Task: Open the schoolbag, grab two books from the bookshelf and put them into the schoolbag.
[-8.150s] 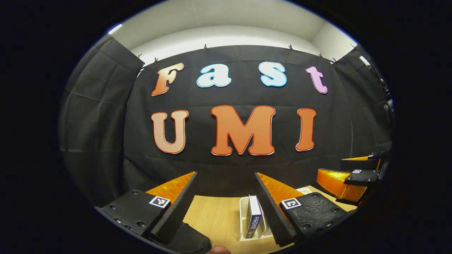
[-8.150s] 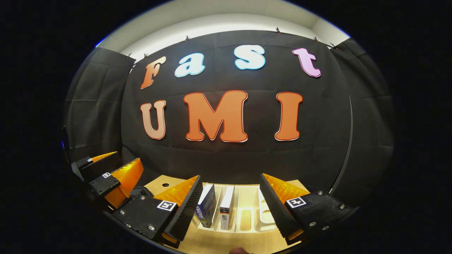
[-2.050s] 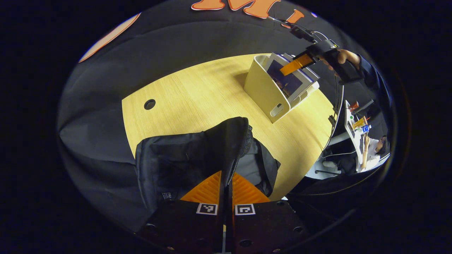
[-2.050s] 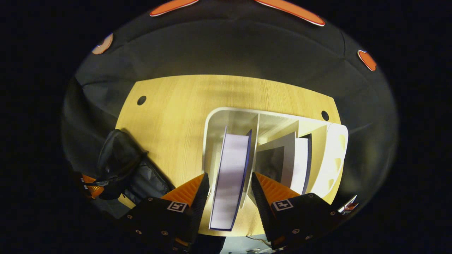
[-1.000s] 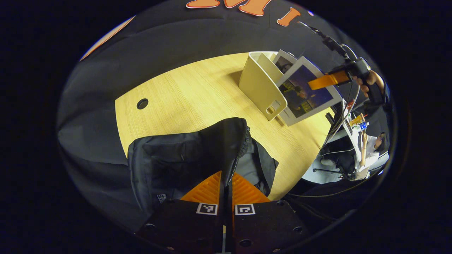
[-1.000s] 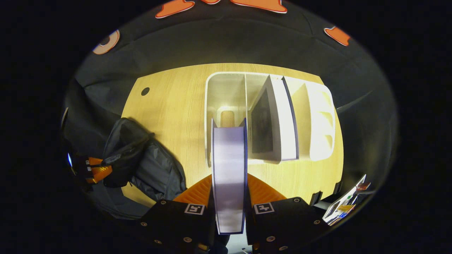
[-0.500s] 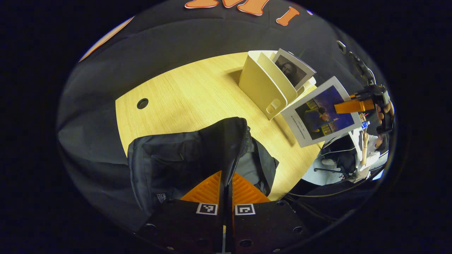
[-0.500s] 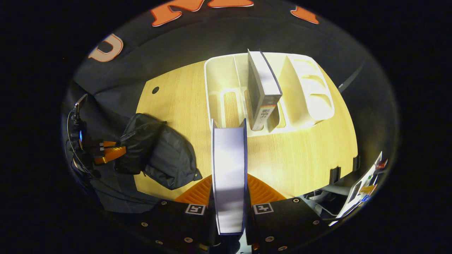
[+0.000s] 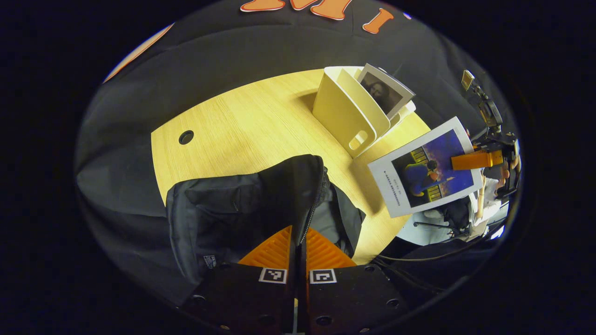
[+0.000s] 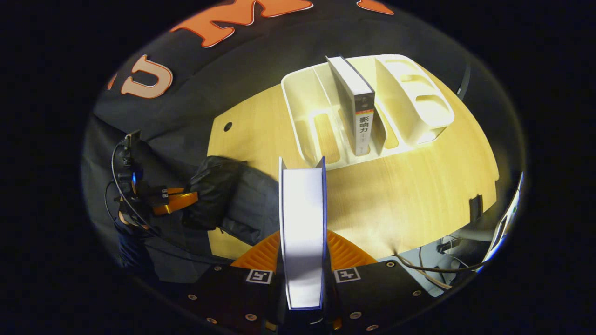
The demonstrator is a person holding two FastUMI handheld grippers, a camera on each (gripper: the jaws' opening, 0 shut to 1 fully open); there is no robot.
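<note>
The black schoolbag (image 9: 233,204) lies on the wooden table (image 9: 242,125), its flap lifted. My left gripper (image 9: 298,242) is shut on the flap's zipper edge and holds it up, and it shows again (image 10: 174,200) at the bag (image 10: 233,200) in the right gripper view. My right gripper (image 10: 302,242) is shut on a blue-covered book (image 10: 301,232), held in the air in front of the table. In the left gripper view that book (image 9: 426,172) hangs right of the bag, with the right gripper (image 9: 472,160) on it. A second book (image 10: 356,104) stands in the white bookshelf (image 10: 419,102), seen also as the book (image 9: 386,90) in the shelf (image 9: 340,111).
The table has a cable hole (image 9: 186,137) at its far left and another hole (image 10: 227,126) seen from the right gripper. Cables (image 10: 433,267) hang below the table's near edge. A person (image 9: 489,195) sits beyond the booth at the right.
My right gripper has drawn the blue book farther back from the shelf and toward the bag. The left gripper still holds the bag's flap up, unmoved.
</note>
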